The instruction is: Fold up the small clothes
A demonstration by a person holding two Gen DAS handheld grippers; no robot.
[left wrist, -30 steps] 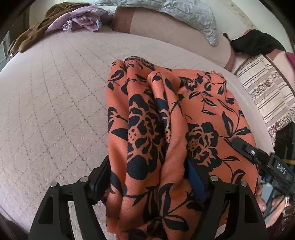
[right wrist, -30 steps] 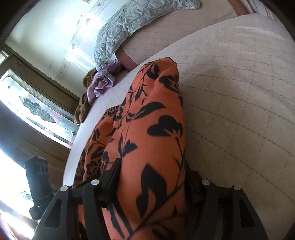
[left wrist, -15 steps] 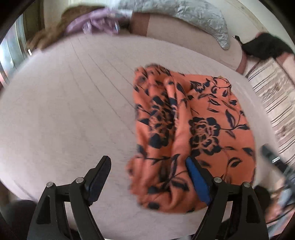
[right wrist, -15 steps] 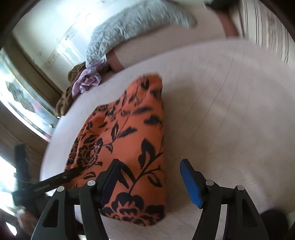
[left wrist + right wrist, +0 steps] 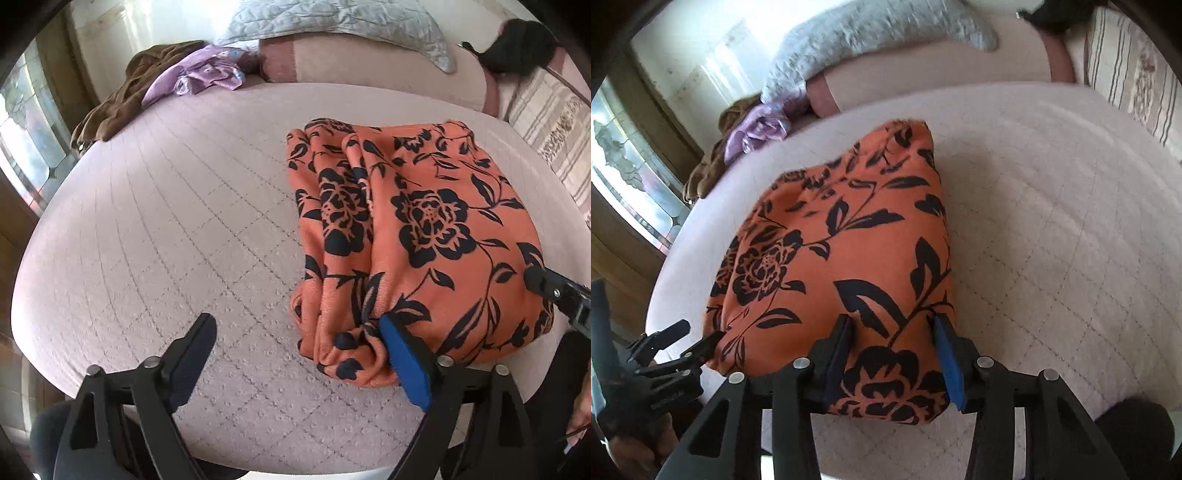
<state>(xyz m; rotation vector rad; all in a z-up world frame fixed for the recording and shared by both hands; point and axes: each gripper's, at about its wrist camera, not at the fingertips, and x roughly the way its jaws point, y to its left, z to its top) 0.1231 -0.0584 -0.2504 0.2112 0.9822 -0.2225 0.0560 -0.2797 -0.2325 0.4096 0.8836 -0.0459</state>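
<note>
Black left gripper (image 5: 295,354), blue pad, silver screws

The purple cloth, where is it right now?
In the left wrist view, the purple cloth lies at the far left edge of the bed, on a brown garment and just left of the grey pillow.

Folded orange cloth (image 5: 424,229), black rose-and-leaf print. Pale pink quilted bedcover (image 5: 166,221), grid stitching. Far left: brown garment (image 5: 122,99), lilac garment (image 5: 199,72). Far: grey quilted pillow (image 5: 332,22). Far right: cream striped fabric (image 5: 550,122).
</note>
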